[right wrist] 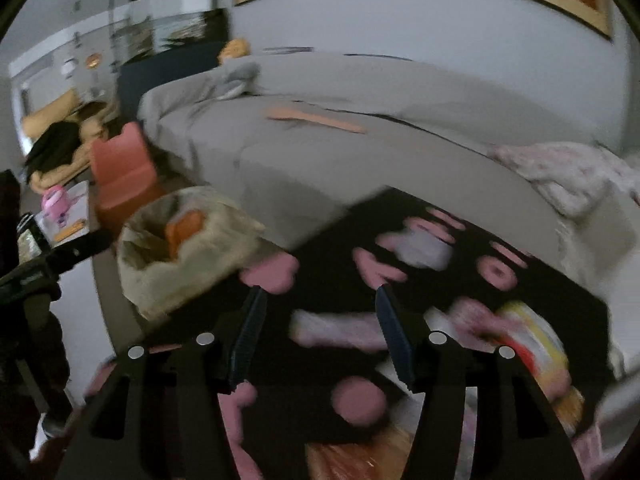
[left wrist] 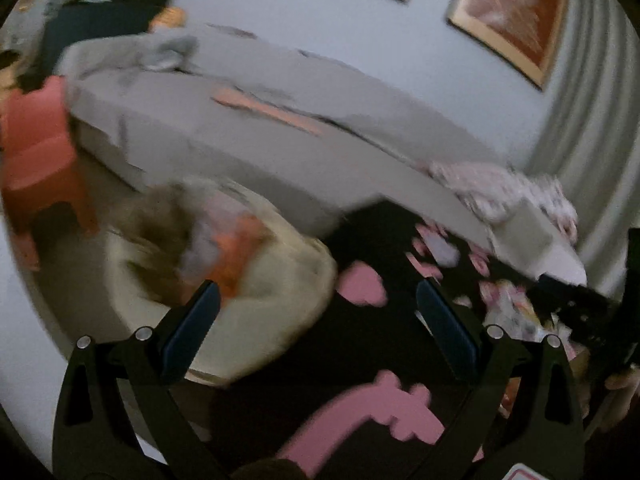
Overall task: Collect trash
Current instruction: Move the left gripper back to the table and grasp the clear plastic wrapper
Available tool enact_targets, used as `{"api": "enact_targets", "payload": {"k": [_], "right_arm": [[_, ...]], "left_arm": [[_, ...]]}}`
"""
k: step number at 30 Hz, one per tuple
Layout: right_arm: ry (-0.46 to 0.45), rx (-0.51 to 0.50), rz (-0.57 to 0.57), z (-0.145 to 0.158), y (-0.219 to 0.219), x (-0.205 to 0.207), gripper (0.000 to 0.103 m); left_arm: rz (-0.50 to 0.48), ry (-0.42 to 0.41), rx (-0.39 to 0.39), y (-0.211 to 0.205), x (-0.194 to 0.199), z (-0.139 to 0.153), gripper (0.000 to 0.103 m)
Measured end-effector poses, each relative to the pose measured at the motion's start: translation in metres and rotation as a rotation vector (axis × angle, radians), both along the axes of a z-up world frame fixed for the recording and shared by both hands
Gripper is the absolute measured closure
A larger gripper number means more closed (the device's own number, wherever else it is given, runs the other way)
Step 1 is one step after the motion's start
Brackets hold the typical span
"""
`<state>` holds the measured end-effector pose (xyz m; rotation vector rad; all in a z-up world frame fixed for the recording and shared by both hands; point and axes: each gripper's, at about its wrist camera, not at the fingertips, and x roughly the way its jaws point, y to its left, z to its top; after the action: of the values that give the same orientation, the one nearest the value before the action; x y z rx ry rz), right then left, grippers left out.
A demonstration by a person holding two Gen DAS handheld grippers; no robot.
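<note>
Both views are motion-blurred. A cream trash bag [left wrist: 256,304] stands open on the floor with orange and pale rubbish inside; it also shows in the right wrist view [right wrist: 180,256]. My left gripper [left wrist: 316,292] is open and empty, just right of the bag. My right gripper [right wrist: 320,296] is open and empty above a black rug with pink shapes [right wrist: 400,280]. A white crumpled wrapper [right wrist: 336,330] lies between its fingers on the rug. A yellow and red package [right wrist: 532,340] lies at the right. A pale scrap [right wrist: 424,250] lies further ahead.
A long grey sofa [right wrist: 360,148] runs behind the rug, with an orange flat item [right wrist: 316,120] and a floral blanket [right wrist: 568,172] on it. A salmon kids' chair [right wrist: 120,172] stands left of the bag. The right gripper's body [left wrist: 580,312] shows at the left view's right edge.
</note>
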<state>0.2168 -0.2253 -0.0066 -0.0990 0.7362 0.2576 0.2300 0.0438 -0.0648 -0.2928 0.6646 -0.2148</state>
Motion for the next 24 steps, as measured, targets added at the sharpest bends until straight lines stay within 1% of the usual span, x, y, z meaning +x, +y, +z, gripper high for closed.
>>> {"api": "enact_targets", "payload": {"k": [4, 8, 10, 13, 14, 15, 17, 18, 21, 23, 24], "right_arm": [[-0.011, -0.046, -0.137, -0.003, -0.059, -0.034, 0.049], [-0.017, -0.075, -0.247, -0.008, -0.108, -0.055, 0.049], [-0.027, -0.063, -0.295, -0.007, -0.132, -0.06, 0.049], [-0.046, -0.046, -0.359, -0.006, -0.159, -0.061, 0.049], [-0.049, -0.037, -0.377, -0.006, -0.168, -0.059, 0.049], [-0.05, -0.033, -0.389, -0.007, -0.172, -0.058, 0.049], [-0.048, -0.022, -0.414, -0.007, -0.185, -0.055, 0.049], [-0.047, -0.018, -0.423, -0.008, -0.191, -0.054, 0.049], [-0.041, -0.038, -0.446, -0.012, -0.202, -0.051, 0.049], [-0.032, -0.049, -0.456, -0.016, -0.206, -0.049, 0.049], [-0.025, -0.047, -0.463, -0.019, -0.209, -0.048, 0.049]], "left_arm": [[-0.143, 0.049, 0.027, -0.052, 0.014, -0.018, 0.012], [-0.299, 0.051, 0.044, -0.103, 0.037, -0.025, 0.013], [-0.388, 0.04, 0.041, -0.129, 0.056, -0.027, 0.013], [-0.492, 0.059, 0.018, -0.163, 0.096, -0.029, 0.014], [-0.517, 0.068, 0.009, -0.172, 0.111, -0.03, 0.018], [-0.535, 0.083, 0.017, -0.184, 0.132, -0.034, 0.026], [-0.534, 0.106, 0.061, -0.201, 0.164, -0.042, 0.036], [-0.525, 0.131, 0.078, -0.21, 0.184, -0.049, 0.037], [-0.487, 0.226, 0.077, -0.224, 0.227, -0.068, 0.038], [-0.47, 0.252, 0.086, -0.233, 0.243, -0.075, 0.038], [-0.456, 0.265, 0.105, -0.239, 0.25, -0.079, 0.04]]}}
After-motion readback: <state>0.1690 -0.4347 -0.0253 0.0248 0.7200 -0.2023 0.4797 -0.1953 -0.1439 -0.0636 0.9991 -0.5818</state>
